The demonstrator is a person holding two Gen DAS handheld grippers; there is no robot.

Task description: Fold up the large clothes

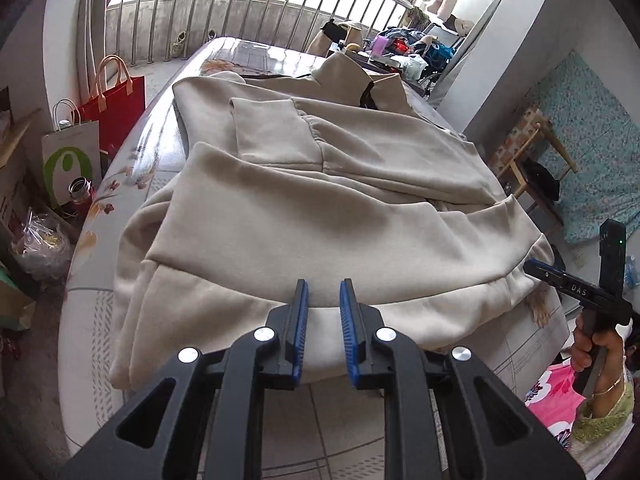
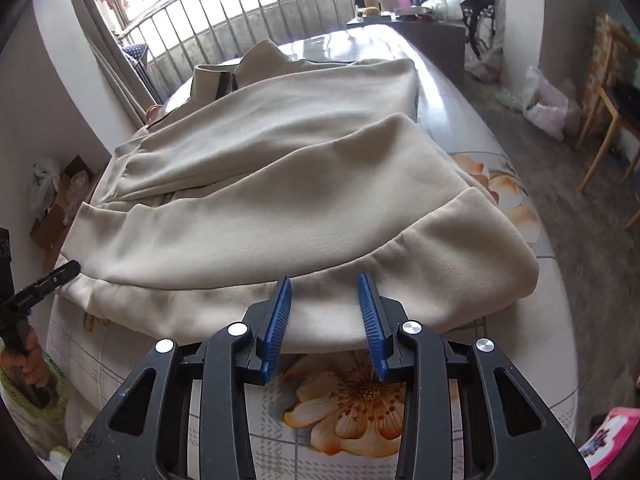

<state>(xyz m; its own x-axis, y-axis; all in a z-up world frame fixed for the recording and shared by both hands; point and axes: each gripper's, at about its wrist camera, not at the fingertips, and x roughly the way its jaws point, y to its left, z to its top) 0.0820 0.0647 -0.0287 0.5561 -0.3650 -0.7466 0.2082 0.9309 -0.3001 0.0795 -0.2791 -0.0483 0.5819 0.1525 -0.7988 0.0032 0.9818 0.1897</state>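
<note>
A large beige garment (image 1: 320, 200) (image 2: 280, 200) lies partly folded on a table with a floral cloth (image 1: 320, 420) (image 2: 348, 400); its sleeves are laid across the body and its collar points away from me. My left gripper (image 1: 324, 284) sits at the near hem with a narrow gap between its blue pads, and no cloth is pinched. My right gripper (image 2: 326, 280) hovers at the same hem further right, its jaws wider apart and nothing clamped. Each hand-held tool also shows in the other view: the right gripper (image 1: 560, 280) and the left gripper (image 2: 52, 280) sit at the garment's corners.
A red bag (image 1: 116, 96), a white paper bag (image 1: 72, 160) and a bottle (image 1: 80, 192) stand on the floor to the left. A wooden chair (image 1: 532, 160) (image 2: 612, 120) stands to the right. A metal railing (image 1: 240, 12) and a cluttered side table (image 1: 400, 48) are behind.
</note>
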